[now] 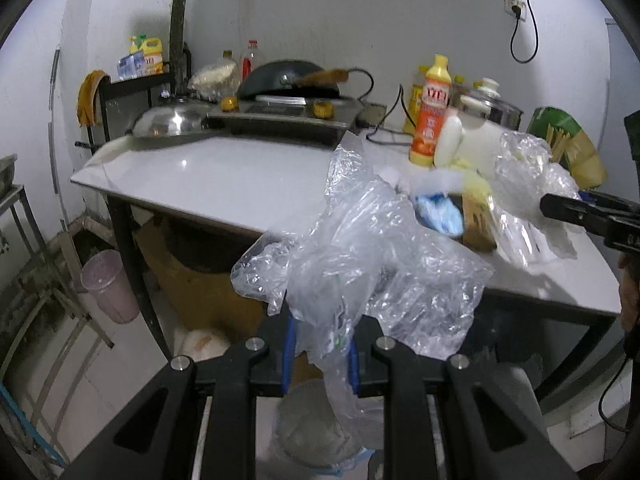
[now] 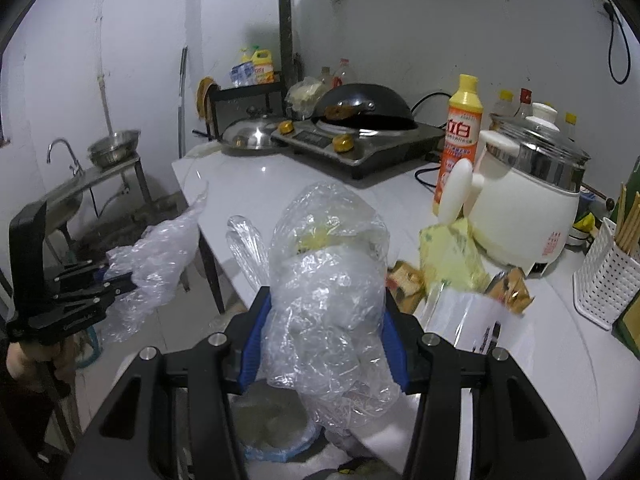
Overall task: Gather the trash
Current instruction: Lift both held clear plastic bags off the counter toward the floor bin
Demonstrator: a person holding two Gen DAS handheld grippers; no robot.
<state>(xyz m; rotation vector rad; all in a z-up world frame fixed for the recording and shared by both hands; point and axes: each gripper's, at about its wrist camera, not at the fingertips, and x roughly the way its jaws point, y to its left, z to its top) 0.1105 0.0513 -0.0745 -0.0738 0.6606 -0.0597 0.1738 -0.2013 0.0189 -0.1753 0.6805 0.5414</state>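
My left gripper (image 1: 320, 350) is shut on a crumpled clear plastic bag (image 1: 360, 256), held off the table's front edge; it also shows at the left of the right wrist view (image 2: 120, 280) with that bag (image 2: 160, 252). My right gripper (image 2: 326, 328) is shut on another crumpled clear plastic bag (image 2: 328, 280); it enters the left wrist view from the right (image 1: 548, 204), its bag (image 1: 524, 172) over the table. More trash lies on the white table (image 2: 256, 188): a yellow packet (image 2: 452, 256), brown wrappers (image 2: 404, 280) and a blue wrapper (image 1: 440, 216).
A bin with a blue-edged liner (image 2: 276, 432) sits below the grippers. An orange detergent bottle (image 2: 458, 140), white rice cooker (image 2: 528, 208), stove with wok (image 2: 360, 120), steel lid (image 2: 250, 136) and chopstick holder (image 2: 604, 276) stand on the table. A sink (image 2: 80, 184) is left. A pink bucket (image 1: 110, 284) stands on the floor.
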